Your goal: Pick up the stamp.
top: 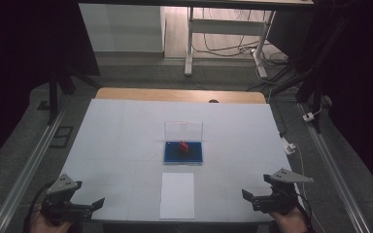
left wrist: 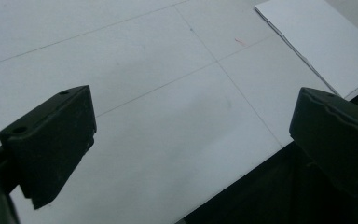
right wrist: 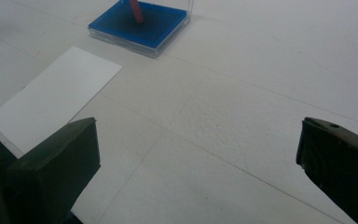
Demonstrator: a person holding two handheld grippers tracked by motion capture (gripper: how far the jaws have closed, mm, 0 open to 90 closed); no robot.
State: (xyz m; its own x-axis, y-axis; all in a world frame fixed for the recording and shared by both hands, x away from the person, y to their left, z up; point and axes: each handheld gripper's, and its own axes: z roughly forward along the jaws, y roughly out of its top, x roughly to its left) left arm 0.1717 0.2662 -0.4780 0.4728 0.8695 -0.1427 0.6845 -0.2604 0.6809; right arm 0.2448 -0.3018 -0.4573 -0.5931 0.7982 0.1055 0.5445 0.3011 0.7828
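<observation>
Blue tray (top: 183, 154) sat mid-table with the red piece (top: 183, 145) in it, untouched. White sheet (top: 177, 195) lay just nearer than the tray. Left gripper (top: 97, 203) and right gripper (top: 246, 195) flanked the sheet, well short of the tray, jaws apart and empty; everything looked left to do.

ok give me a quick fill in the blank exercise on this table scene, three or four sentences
1. The red piece stands in a ____ tray.
2. The white sheet of paper lies on the person's side of the tray, ____ the two grippers.
3. The left hand-held gripper has its jaws ____.
4. The right hand-held gripper holds ____.

Missing words: blue; between; open; nothing
</observation>
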